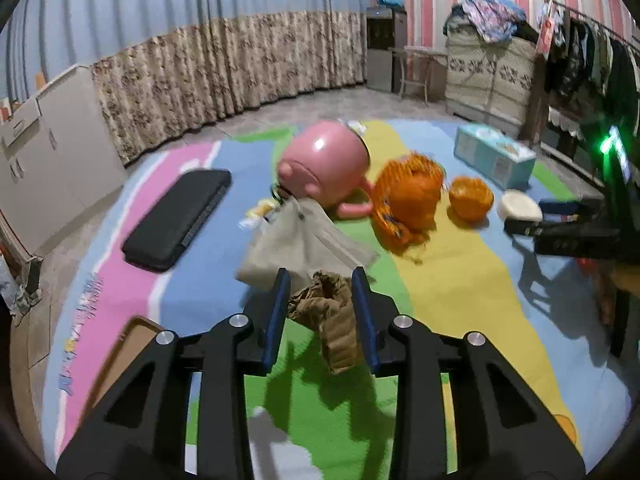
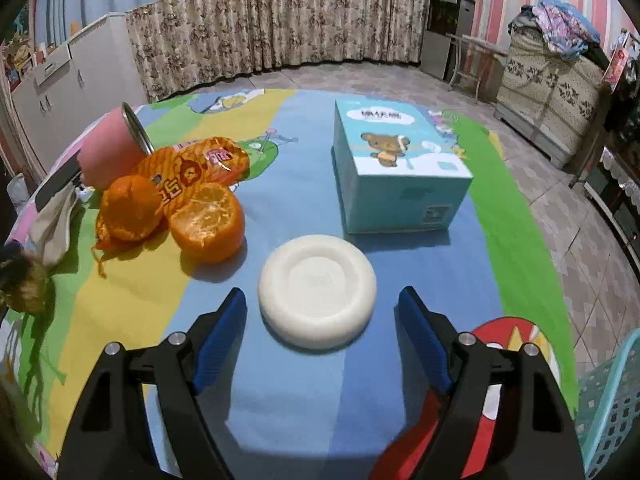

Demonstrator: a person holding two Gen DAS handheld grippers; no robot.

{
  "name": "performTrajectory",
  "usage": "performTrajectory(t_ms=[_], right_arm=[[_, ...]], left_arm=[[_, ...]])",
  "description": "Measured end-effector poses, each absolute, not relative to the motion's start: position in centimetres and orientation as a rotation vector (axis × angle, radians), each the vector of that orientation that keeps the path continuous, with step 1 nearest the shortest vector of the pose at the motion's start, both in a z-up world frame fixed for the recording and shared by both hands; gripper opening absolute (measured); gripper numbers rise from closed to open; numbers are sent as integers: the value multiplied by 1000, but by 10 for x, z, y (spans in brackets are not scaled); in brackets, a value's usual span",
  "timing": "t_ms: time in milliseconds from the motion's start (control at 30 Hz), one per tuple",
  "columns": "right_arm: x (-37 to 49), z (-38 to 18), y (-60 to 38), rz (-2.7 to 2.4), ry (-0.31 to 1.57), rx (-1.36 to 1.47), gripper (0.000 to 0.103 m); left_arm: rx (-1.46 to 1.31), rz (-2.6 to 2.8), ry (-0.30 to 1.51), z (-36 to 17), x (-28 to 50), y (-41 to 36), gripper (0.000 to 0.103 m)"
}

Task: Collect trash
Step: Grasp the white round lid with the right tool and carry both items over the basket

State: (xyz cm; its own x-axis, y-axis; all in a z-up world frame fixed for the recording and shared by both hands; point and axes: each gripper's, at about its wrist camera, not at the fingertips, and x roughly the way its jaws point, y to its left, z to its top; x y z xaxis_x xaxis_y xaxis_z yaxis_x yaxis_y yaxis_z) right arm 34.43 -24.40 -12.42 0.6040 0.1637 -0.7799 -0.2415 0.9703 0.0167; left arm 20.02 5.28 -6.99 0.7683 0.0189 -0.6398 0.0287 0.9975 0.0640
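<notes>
My left gripper (image 1: 322, 280) is shut on a crumpled brown paper wad (image 1: 328, 312), which fills the gap between the blue pads above the colourful tablecloth (image 1: 460, 280). Beyond it lie a beige cloth pouch (image 1: 296, 240), an orange snack wrapper (image 1: 404, 196) and an orange peel (image 1: 470, 198). My right gripper (image 2: 322, 292) stands open, its fingers on either side of a white round dish (image 2: 316, 296) that lies upside down, pads clear of it. The peel halves (image 2: 208, 224) and wrapper (image 2: 192, 168) sit to its left.
A pink mug (image 1: 324, 168) lies on its side mid-table. A black flat case (image 1: 176, 220) is at the left, a blue tissue box (image 2: 392, 172) at the back right. A teal plastic basket (image 2: 612, 400) stands off the table's right edge.
</notes>
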Motion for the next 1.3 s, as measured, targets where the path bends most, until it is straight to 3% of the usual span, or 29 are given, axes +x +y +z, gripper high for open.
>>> performTrajectory(t_ms=[33,167,233,633,867,1300], right_arm=[[345,-124,-246,242,892,-85,61],[328,-109,-252,240,839,-86,61],[312,-95,-261,235,804,-82,61],[185,-9,-414,11,649,17,61],[171,-21,-496,-100,641,149,61],[175,-33,-520,-147,639,175,61]], left_arm=[[66,-1,681,-66,201,55,30],[43,25,620,-47,203,58,28],[39,23,607,-39,205,54,21],[32,-60,558,-13,201,-14,21],[79,-147,564,-9,190,-67,21],[95,-209,579,4,178,-102,21]])
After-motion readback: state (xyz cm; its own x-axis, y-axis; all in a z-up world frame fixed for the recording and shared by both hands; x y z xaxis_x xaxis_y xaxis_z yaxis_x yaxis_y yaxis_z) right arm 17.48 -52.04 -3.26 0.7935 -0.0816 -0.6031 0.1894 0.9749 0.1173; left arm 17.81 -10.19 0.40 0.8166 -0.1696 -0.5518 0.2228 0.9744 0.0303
